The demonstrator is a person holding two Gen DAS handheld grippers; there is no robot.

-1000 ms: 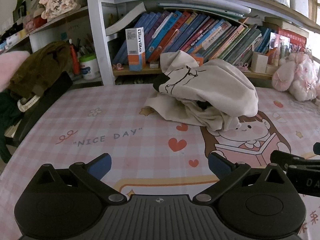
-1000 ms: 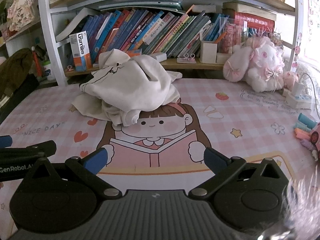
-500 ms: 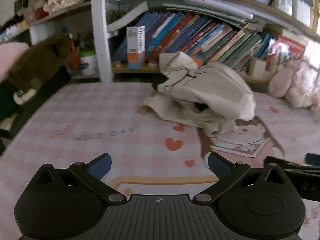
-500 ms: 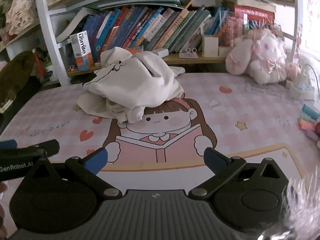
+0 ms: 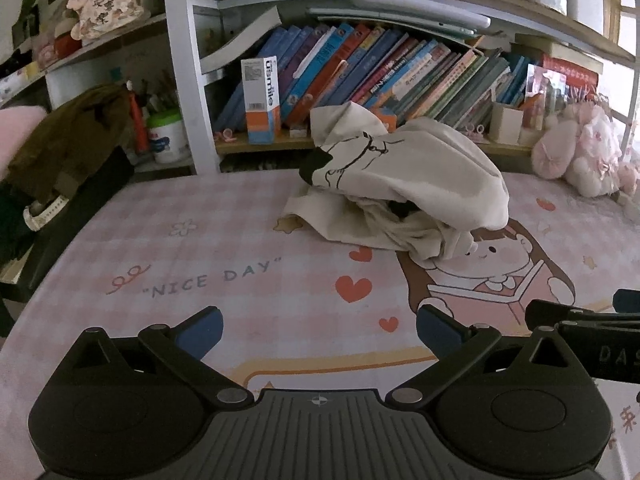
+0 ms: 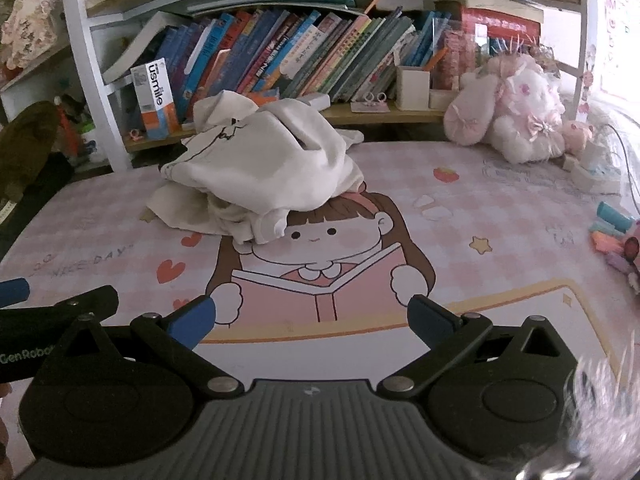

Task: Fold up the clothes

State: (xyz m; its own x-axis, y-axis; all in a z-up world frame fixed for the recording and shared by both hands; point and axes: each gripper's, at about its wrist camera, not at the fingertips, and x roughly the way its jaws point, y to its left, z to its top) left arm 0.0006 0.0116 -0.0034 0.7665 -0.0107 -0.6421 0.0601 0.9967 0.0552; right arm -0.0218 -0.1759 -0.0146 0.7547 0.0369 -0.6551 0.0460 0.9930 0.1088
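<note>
A cream garment with a black line drawing (image 5: pixel 404 184) lies crumpled in a heap at the back of the pink checked table mat (image 5: pixel 240 248), just in front of the bookshelf. The right wrist view shows the same heap (image 6: pixel 264 176) left of centre, over the cartoon girl's head. My left gripper (image 5: pixel 318 330) hovers open near the mat's front edge, well short of the garment, with nothing between its blue-tipped fingers. My right gripper (image 6: pixel 312 318) is open too, above the printed pink book, and holds nothing. Each gripper appears at the edge of the other's view.
A bookshelf full of books (image 5: pixel 380 76) runs behind the garment, with a white and orange box (image 5: pixel 261 100). A pink plush toy (image 6: pixel 516 108) sits at the back right. Pens and small items (image 6: pixel 612 236) lie at the right edge. Dark clothing (image 5: pixel 68 148) is piled at the left.
Both views wobbled slightly and settled back; the grippers stay open near the front of the mat. The garment has not moved.
</note>
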